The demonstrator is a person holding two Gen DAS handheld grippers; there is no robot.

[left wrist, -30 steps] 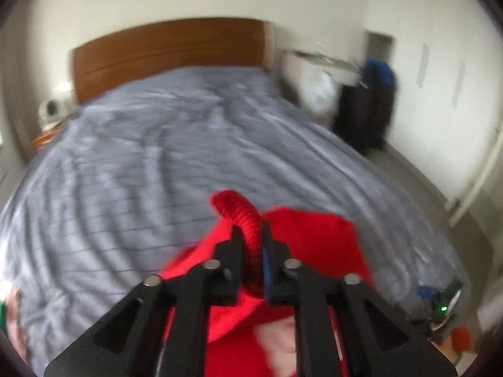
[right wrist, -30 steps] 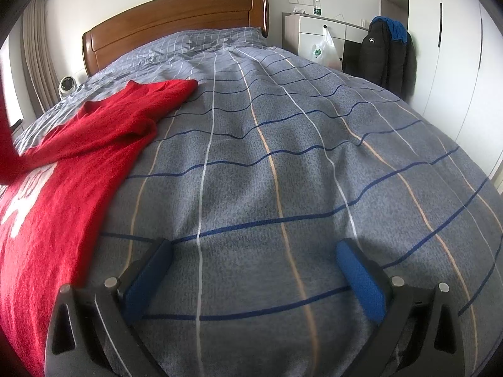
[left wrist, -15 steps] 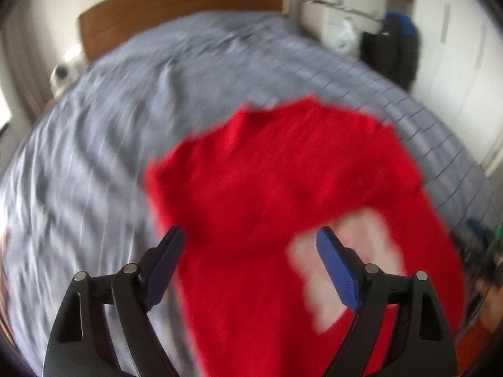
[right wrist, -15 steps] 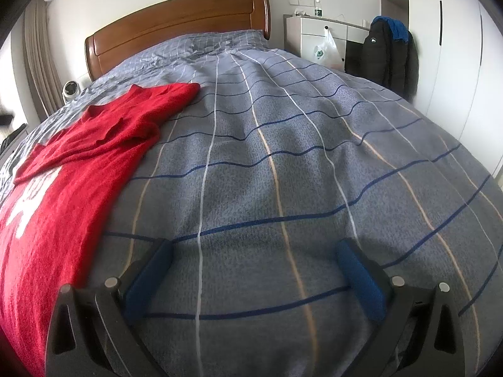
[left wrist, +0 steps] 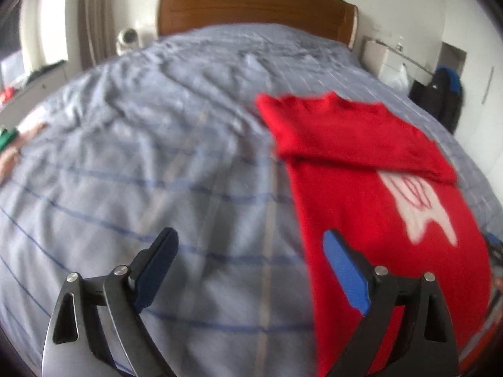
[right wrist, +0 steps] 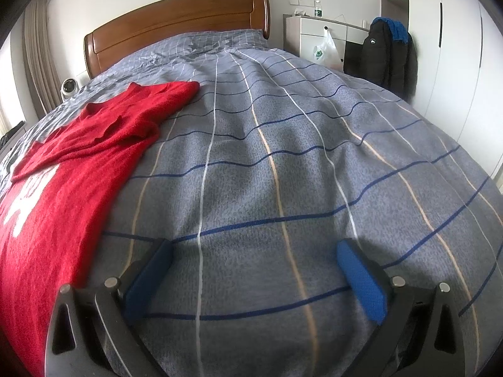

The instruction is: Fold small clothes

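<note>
A red knitted sweater with a white print lies flat on the grey striped bedcover. One sleeve is folded across its chest. It also shows at the left of the right wrist view. My left gripper is open and empty, above the cover just left of the sweater's lower edge. My right gripper is open and empty, low over bare cover to the right of the sweater.
A wooden headboard stands at the far end. A white cabinet with a plastic bag and a dark jacket stand right of the bed. A small white fan sits at the left.
My left gripper let go of the sleeve, which now lies folded across the sweater, and it swung left and opened. The right gripper has hardly moved.
</note>
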